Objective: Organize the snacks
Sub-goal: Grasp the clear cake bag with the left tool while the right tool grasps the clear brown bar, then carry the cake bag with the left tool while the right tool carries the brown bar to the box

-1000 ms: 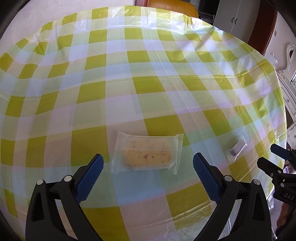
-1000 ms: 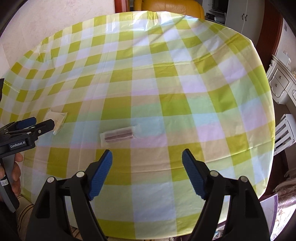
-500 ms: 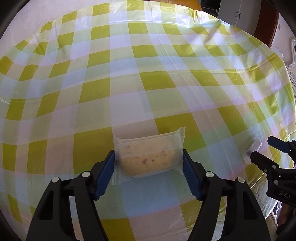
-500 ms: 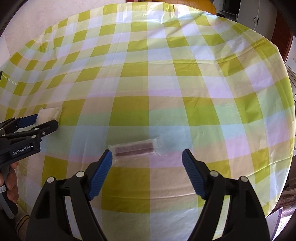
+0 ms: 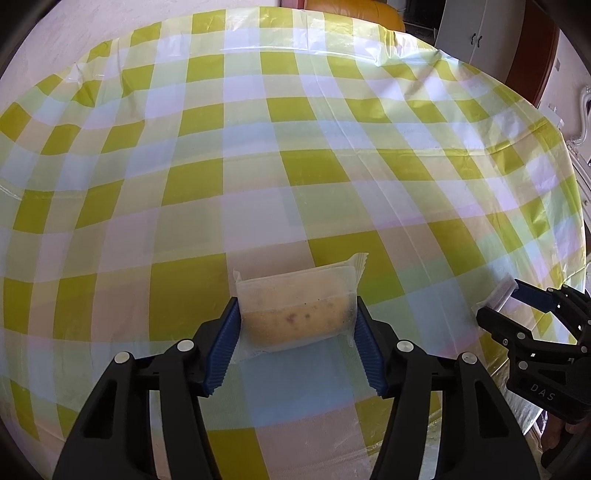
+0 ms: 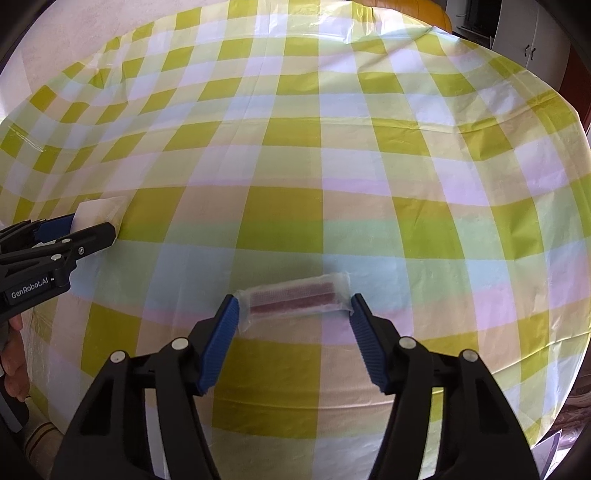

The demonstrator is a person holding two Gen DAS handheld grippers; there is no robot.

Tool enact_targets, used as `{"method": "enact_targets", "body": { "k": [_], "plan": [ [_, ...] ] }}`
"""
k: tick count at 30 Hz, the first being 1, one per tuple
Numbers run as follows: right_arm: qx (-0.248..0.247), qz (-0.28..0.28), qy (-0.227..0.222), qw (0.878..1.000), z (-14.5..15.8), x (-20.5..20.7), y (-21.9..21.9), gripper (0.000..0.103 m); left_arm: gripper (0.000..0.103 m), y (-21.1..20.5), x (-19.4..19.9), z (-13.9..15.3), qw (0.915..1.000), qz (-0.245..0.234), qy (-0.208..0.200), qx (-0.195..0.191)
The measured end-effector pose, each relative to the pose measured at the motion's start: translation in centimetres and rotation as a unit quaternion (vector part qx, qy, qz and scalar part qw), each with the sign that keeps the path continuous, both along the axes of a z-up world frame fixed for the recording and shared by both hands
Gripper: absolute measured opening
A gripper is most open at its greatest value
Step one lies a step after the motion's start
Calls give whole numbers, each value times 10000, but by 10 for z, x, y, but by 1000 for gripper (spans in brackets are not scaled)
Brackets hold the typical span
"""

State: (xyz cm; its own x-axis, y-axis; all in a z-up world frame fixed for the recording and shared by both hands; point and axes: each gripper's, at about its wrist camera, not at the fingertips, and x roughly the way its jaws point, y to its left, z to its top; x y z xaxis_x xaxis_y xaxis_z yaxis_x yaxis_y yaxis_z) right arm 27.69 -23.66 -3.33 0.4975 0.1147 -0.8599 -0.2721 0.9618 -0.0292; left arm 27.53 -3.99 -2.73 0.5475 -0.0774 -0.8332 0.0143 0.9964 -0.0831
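Observation:
A clear packet holding a yellow cake slice (image 5: 295, 308) sits between the blue pads of my left gripper (image 5: 297, 325), which is shut on its two ends; it also shows at the left of the right wrist view (image 6: 98, 210). A small clear packet with a brown wafer bar (image 6: 295, 295) lies on the checked tablecloth (image 6: 332, 166). My right gripper (image 6: 293, 314) brackets the bar's ends, its fingertips touching the wrapper edges, jaws still wide. The right gripper also shows in the left wrist view (image 5: 517, 314).
The yellow, white and pale-green checked plastic cloth (image 5: 258, 147) covers a round table. An orange chair (image 5: 351, 7) stands behind the far edge, white cabinets (image 5: 476, 33) at the back right. The table's near edge drops off at the bottom right.
My left gripper went forward and closed on the cake packet. My right gripper moved forward and narrowed until its fingertips reached the ends of the wafer bar packet.

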Motion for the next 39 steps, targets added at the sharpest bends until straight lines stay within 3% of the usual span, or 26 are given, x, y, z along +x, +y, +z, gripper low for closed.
{"method": "enact_targets", "body": {
  "k": [6,21,39],
  "plan": [
    [-12,23,-53,10000,1,-3,3,53,57,0,-4,3,9999,-14,-54,-91],
    [-96,-233,-122,9996,15,-17,-6,51,57,-9,-19,20,9989,-171,-275,-336],
    [-132,-691,-131,9974,33,-60,-47,51,57,-77,-53,45,9931,-991,-447,-449]
  ]
}}
